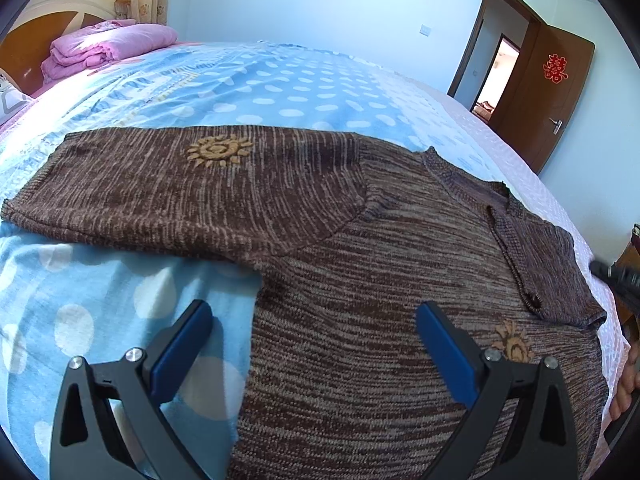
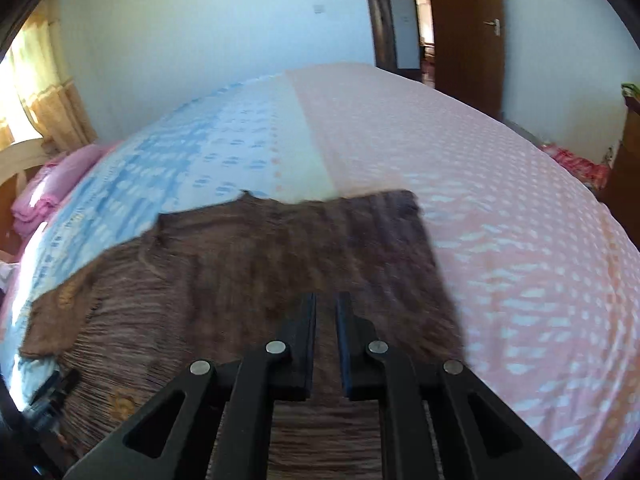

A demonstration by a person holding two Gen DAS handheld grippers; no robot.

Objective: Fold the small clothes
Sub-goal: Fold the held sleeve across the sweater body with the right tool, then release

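Note:
A brown knitted sweater (image 1: 360, 280) lies flat on the bed, with a tan sun motif (image 1: 218, 152) on the sleeve stretched out to the left. Its other sleeve (image 1: 540, 264) is folded in over the body. My left gripper (image 1: 314, 312) hovers open and wide over the sweater's left edge, one blue pad over the sheet and one over the knit. In the right wrist view, my right gripper (image 2: 326, 300) hangs over the sweater (image 2: 240, 260), just below the folded sleeve (image 2: 384, 248). Its jaws are nearly together with a thin slit and nothing between them.
The bed has a blue dotted sheet (image 1: 280, 88) on the left and a pink dotted cover (image 2: 500, 220) on the right. A folded pink quilt (image 1: 108, 44) lies by the headboard. A brown door (image 1: 548, 96) stands open beyond the bed. A hand (image 1: 626, 384) shows at the right edge.

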